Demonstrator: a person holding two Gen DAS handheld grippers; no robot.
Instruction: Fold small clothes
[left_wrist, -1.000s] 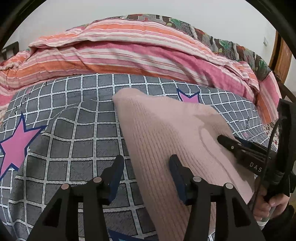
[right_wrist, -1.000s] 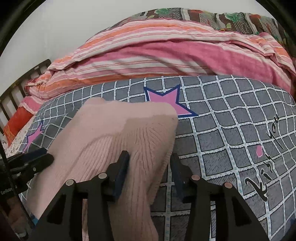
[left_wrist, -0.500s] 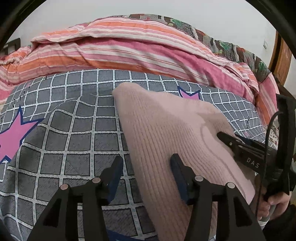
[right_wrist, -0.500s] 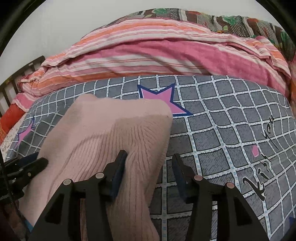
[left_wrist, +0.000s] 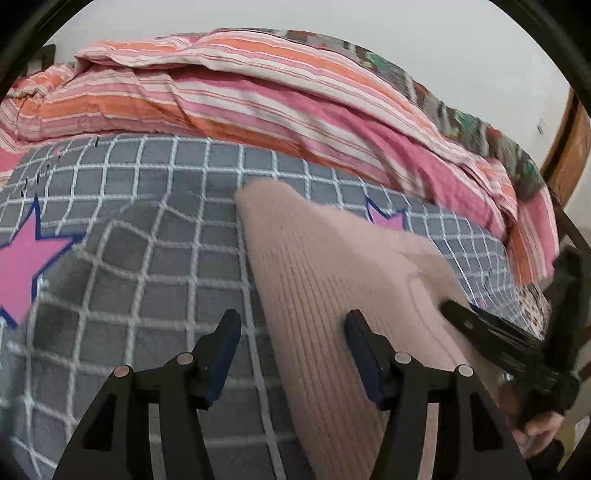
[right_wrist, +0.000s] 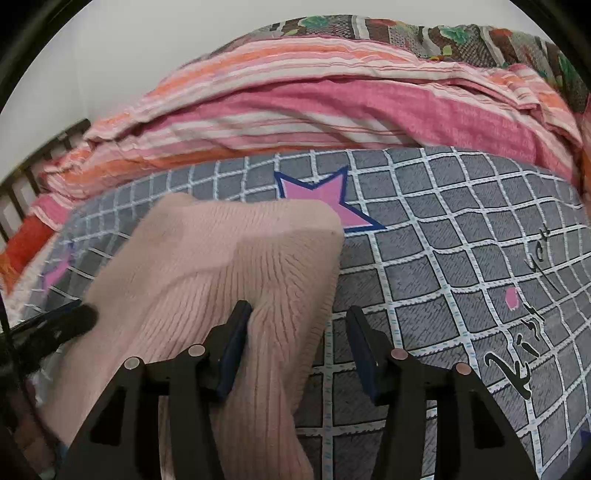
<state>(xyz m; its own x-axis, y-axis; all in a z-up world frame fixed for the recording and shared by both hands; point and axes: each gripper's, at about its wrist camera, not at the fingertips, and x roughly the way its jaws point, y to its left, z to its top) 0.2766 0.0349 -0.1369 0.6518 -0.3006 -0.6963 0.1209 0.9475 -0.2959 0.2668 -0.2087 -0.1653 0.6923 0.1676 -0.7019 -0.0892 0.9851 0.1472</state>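
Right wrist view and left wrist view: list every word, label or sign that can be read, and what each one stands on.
"Kiss you" is my uncertain reading of the black script on the grey checked bed sheet, at the right of the right wrist view.
Small black marks on the sheet at the far left of the left wrist view: too blurred to read.
Pink knit garment and striped quilt: no text.

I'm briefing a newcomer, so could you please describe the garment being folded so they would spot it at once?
Look at the grey checked bedspread with pink stars, in front of the striped quilt. The garment is the pale pink ribbed knit lying on it, the only plain, unpatterned fabric there.
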